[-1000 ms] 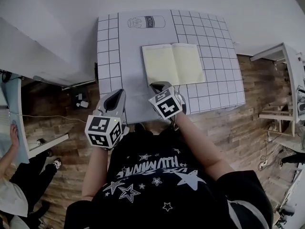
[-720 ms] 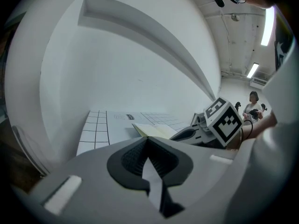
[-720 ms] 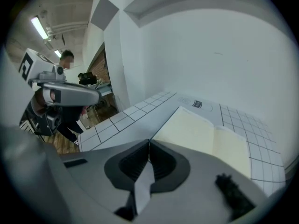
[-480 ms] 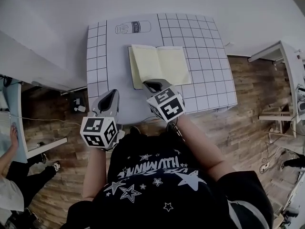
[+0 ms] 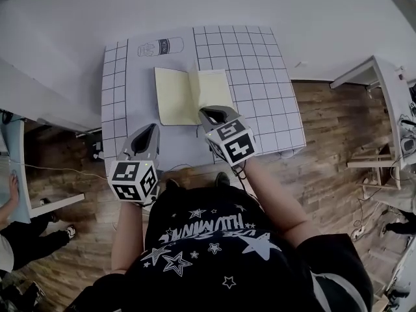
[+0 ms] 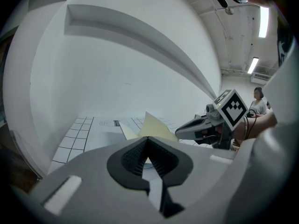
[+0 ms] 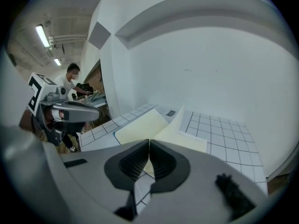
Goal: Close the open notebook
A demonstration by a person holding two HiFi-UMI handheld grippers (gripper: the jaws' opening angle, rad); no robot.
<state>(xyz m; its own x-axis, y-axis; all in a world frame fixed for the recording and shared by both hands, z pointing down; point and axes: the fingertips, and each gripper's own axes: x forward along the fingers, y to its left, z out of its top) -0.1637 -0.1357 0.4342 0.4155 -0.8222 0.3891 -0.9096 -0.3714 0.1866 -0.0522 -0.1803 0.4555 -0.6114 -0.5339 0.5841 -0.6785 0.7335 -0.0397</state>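
The notebook [image 5: 174,96] lies open on the gridded table mat [image 5: 260,77], its pale yellow left page flat. Its right half [image 5: 214,88] is tilted up off the mat. My right gripper [image 5: 207,113] is at that half's near edge, jaws shut on it; in the right gripper view [image 7: 149,143] the yellow sheet [image 7: 180,136] rises from between the jaws towards the spine. My left gripper [image 5: 152,129] hovers by the mat's near left part, shut and holding nothing [image 6: 147,141]. From the left gripper view the raised page [image 6: 156,125] and the right gripper [image 6: 180,133] show ahead.
A milk-carton drawing [image 5: 161,46] is printed on the mat behind the notebook. A white desk edge [image 5: 39,103] runs on the left, a shelf unit [image 5: 383,90] stands on the right, over wooden floor [image 5: 325,161]. Another person [image 7: 72,76] is off to the left.
My right gripper has risen with the notebook's right half, which now stands tilted instead of lying flat. My left gripper has shifted forward a little beside it.
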